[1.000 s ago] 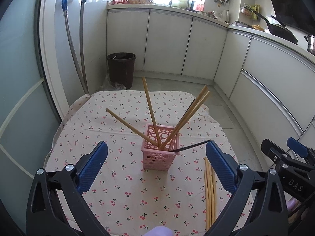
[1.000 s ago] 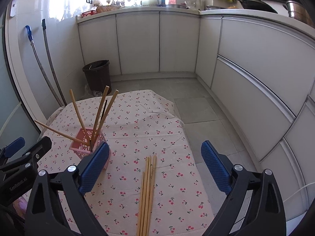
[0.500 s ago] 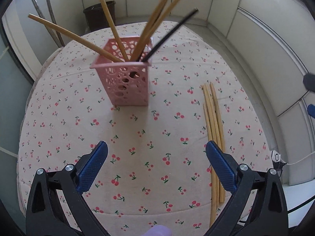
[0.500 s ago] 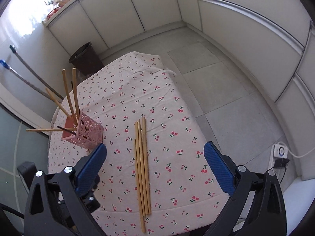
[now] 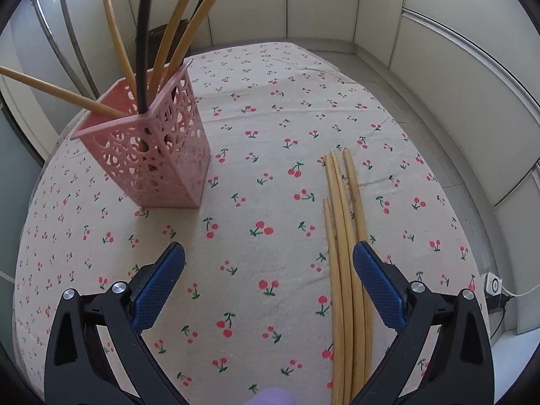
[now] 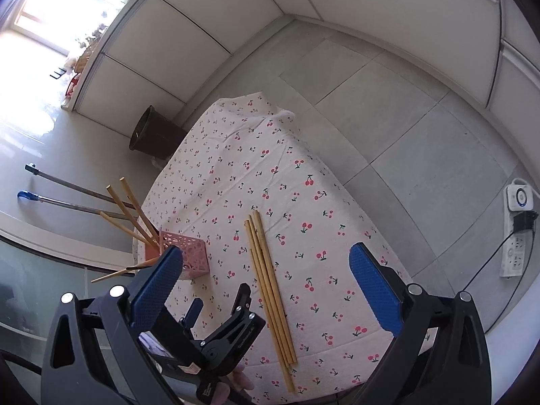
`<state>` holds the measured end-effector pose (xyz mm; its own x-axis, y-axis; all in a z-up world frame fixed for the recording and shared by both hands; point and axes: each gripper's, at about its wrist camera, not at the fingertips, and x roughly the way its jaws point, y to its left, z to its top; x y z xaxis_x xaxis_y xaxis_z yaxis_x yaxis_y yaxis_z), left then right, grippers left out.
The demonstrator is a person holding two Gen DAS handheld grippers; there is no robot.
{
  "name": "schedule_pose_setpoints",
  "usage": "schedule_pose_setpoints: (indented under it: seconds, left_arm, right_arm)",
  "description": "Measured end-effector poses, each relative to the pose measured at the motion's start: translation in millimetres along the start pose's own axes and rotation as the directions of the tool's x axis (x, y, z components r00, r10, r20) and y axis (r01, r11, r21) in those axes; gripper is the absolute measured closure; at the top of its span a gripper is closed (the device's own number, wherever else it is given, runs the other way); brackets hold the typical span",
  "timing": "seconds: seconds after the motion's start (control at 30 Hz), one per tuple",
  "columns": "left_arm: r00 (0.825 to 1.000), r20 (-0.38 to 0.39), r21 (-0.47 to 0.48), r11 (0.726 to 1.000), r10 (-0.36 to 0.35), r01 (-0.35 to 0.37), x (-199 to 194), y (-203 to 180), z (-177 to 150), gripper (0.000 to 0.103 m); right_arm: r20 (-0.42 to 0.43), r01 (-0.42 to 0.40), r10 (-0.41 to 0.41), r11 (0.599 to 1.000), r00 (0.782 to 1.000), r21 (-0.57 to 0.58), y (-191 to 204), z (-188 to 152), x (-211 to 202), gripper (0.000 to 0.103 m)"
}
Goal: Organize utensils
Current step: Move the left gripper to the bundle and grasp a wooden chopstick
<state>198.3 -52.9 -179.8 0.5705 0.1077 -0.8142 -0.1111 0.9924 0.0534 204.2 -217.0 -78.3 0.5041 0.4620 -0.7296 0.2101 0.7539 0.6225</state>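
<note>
Looking past our left claw [image 5: 269,271], spread wide and empty, we lose the loose chopsticks [image 5: 342,256] behind its right finger. Left of them, the pink basket [image 5: 158,155] on the tabletop [image 5: 270,128] holds more chopsticks, tops cropped. Our right claw [image 6: 266,280] gapes too.

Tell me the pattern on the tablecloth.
The cream fabric tablecloth carries small red cherries with green stems, clearest in the left wrist view.

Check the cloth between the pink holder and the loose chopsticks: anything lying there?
Nothing: between the pink holder and the loose chopsticks only bare cherry-print tablecloth shows in the left wrist view.
</note>
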Motion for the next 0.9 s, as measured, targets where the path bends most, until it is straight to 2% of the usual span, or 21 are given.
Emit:
schedule_pose_setpoints:
  seconds: [0.33, 0.4, 0.57, 0.63, 0.67, 0.73, 0.83, 0.9]
  left_arm:
    - [0.997, -0.009, -0.002, 0.997, 0.078, -0.078, 27, -6, 3, 0.009]
    - [0.997, -0.02, -0.003, 0.997, 0.077, -0.077, 32, -7, 5, 0.01]
    - [0.997, -0.065, -0.015, 0.999, 0.043, -0.044, 43, -13, 13, 0.019]
    - [0.996, -0.086, 0.002, 1.0, 0.007, -0.006, 46, -20, 19, 0.033]
    - [0.996, -0.091, 0.019, 1.0, 0.003, -0.001, 46, -25, 22, 0.036]
    - [0.993, -0.117, 0.055, 0.998, -0.033, 0.039, 46, -35, 28, 0.063]
    - [0.987, -0.144, 0.066, 0.995, -0.067, 0.078, 45, -39, 29, 0.08]
    - [0.988, -0.136, 0.084, 0.992, -0.078, 0.09, 43, -39, 25, 0.087]
  right_arm:
    - [-0.021, -0.053, 0.054, 0.998, 0.998, 0.036, -7, 10, 3, 0.007]
    - [-0.025, -0.06, 0.062, 0.997, 0.998, 0.048, -10, 12, 4, 0.007]
    - [-0.028, -0.064, 0.066, 0.995, 0.997, 0.075, -16, 15, 6, 0.007]
    - [-0.025, -0.059, 0.061, 0.995, 0.998, 0.084, -19, 17, 7, 0.007]
    - [-0.024, -0.055, 0.058, 0.994, 0.998, 0.089, -20, 17, 7, 0.007]
    - [-0.025, -0.045, 0.047, 0.994, 0.999, 0.095, -24, 19, 10, 0.007]
    - [-0.047, -0.003, 0.007, 0.996, 0.999, 0.089, -29, 20, 20, 0.007]
    - [-0.067, 0.027, -0.021, 0.996, 0.998, 0.088, -31, 19, 30, 0.007]
